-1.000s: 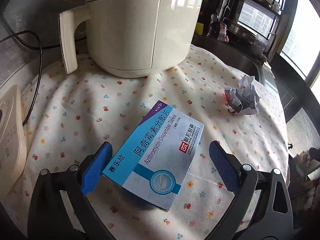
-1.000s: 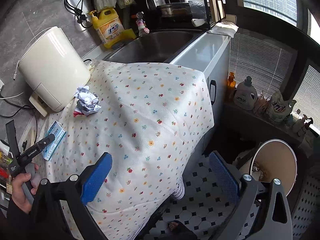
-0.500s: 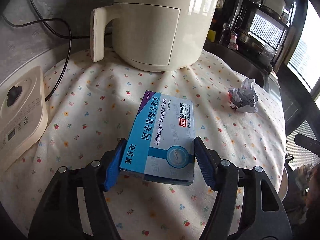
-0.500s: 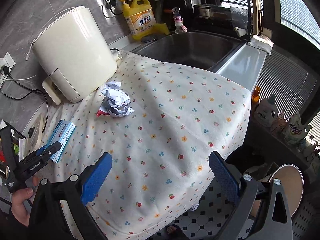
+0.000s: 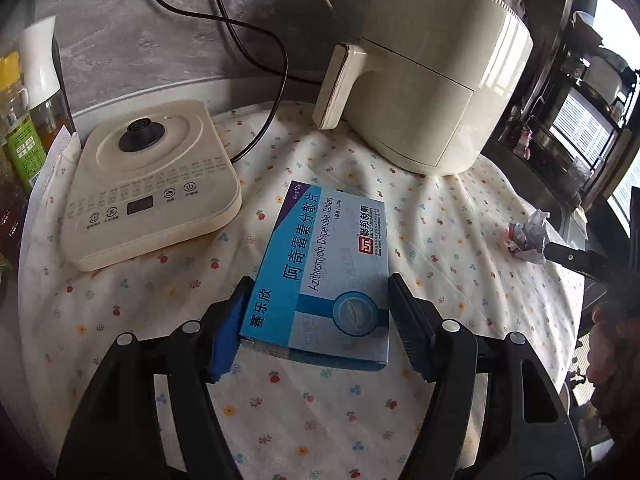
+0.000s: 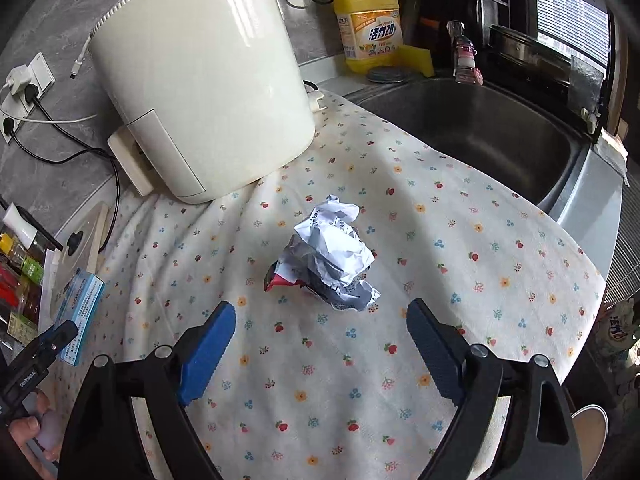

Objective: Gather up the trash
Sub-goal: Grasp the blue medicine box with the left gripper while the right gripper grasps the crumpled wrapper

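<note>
The left gripper [image 5: 316, 320] has its blue-padded fingers [image 5: 224, 332] pressed against the two long sides of a blue and white medicine box [image 5: 324, 276], printed "Azithromycin Dispersible Tablets", so the box is clamped between them; its far end points toward the cream air fryer [image 5: 432, 80], and whether its underside touches the floral cloth [image 5: 320, 420] that covers the surface is hard to tell from this angle. To the left of the box sits a cream kettle base [image 5: 148, 184] with a black centre knob and a row of buttons, its black cord [image 5: 256, 48] running up the grey wall. Bottles with yellow and green labels [image 5: 20, 128] stand at the far left edge. The right gripper [image 6: 320, 344] has its fingers spread wide, hovering over the cloth with nothing between them. A crumpled paper wad [image 6: 332, 256], white and grey with a red scrap at its lower left, lies on the cloth just beyond the fingertips and roughly centred between them. Behind it stands the air fryer, and to the right a steel sink [image 6: 480, 128] with a yellow detergent bottle [image 6: 368, 28] at its back edge. The same wad appears small at the right edge of the left wrist view, well apart from the box.
</note>
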